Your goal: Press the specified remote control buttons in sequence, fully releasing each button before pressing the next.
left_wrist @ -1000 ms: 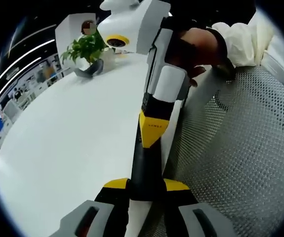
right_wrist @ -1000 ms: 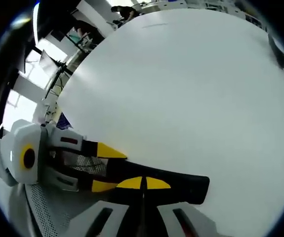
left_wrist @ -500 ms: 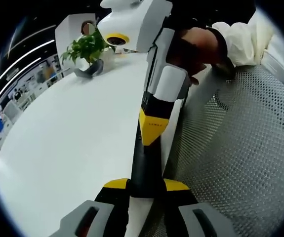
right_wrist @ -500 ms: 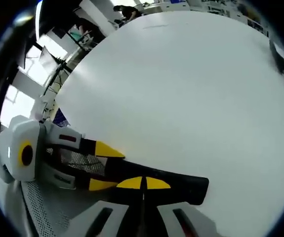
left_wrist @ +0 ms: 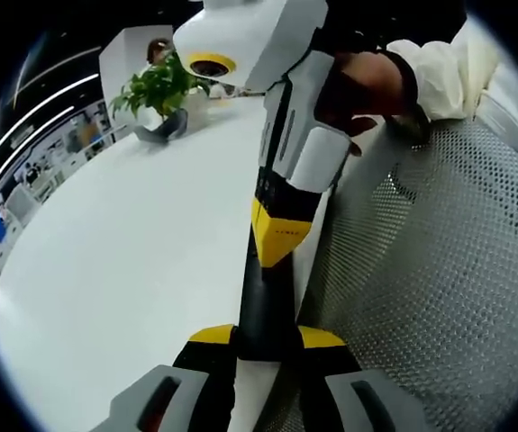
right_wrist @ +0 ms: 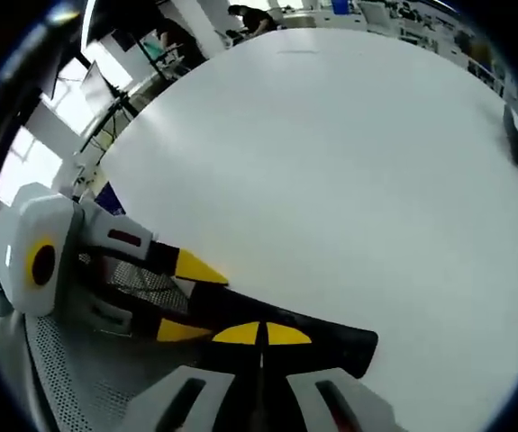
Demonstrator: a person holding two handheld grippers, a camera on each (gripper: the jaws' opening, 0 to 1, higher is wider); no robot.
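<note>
Holding the black remote (left_wrist: 263, 306) between us at the edge of the white bench (left_wrist: 123, 261)

Our left gripper (left_wrist: 266, 337) has its jaws closed on one end of the remote; our right gripper (right_wrist: 260, 335) presses its closed jaw tips down on the remote's top. A potted plant (left_wrist: 158, 94) stands far back, a mesh chair (left_wrist: 439, 270) beside the bench
</note>
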